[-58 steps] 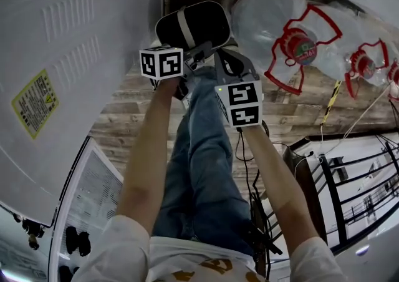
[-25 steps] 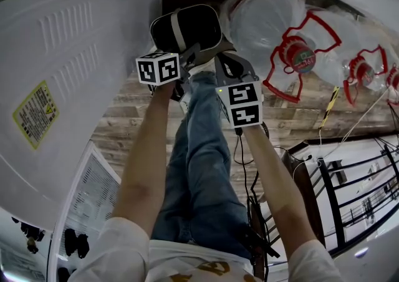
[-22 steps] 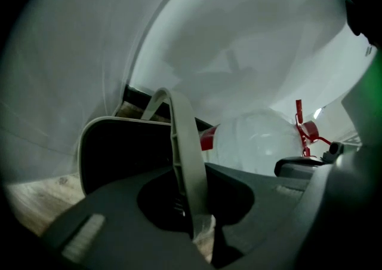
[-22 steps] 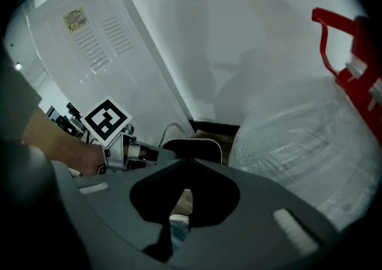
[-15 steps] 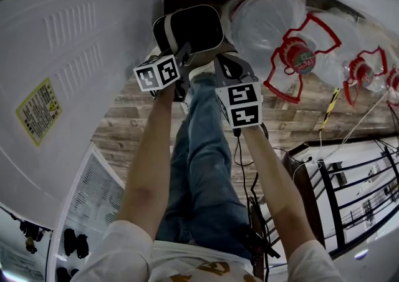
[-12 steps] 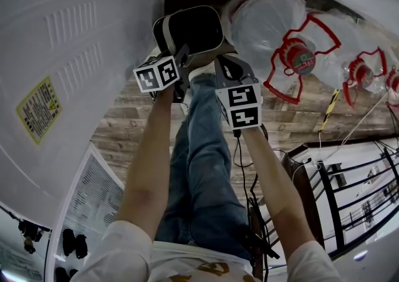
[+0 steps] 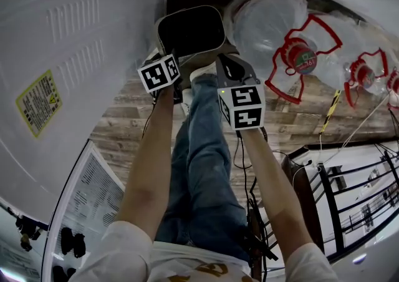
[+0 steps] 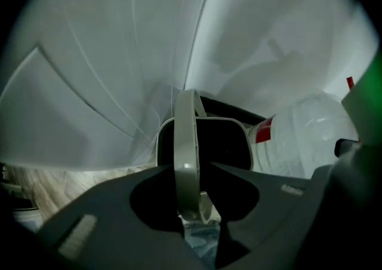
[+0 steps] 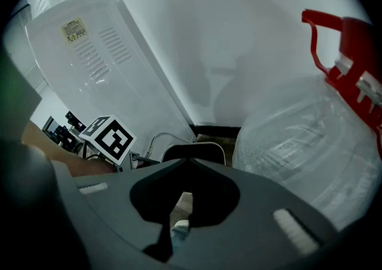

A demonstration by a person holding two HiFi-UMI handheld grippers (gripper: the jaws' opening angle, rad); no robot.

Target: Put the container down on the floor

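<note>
At floor (image 7: 124, 118) far edge: container (image 7: 190, 31), tilt gone, now level, probably landed; left tool (image 8: 200, 227) clamps handle (image 8: 186, 161); right tool (image 9: 179, 224) closed, empty.

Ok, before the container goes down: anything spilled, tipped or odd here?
Nothing stands out. The container hangs by its handle, gripped in the left claw, and the water jug beside it stands upright. No spill shows on the floor.

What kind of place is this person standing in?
Likely an indoor storage or utility corner: big clear water jugs with red handles, the back of a tall white appliance with a yellow sticker, and a wood-plank floor. The left gripper holds a dark container by its handle.
</note>
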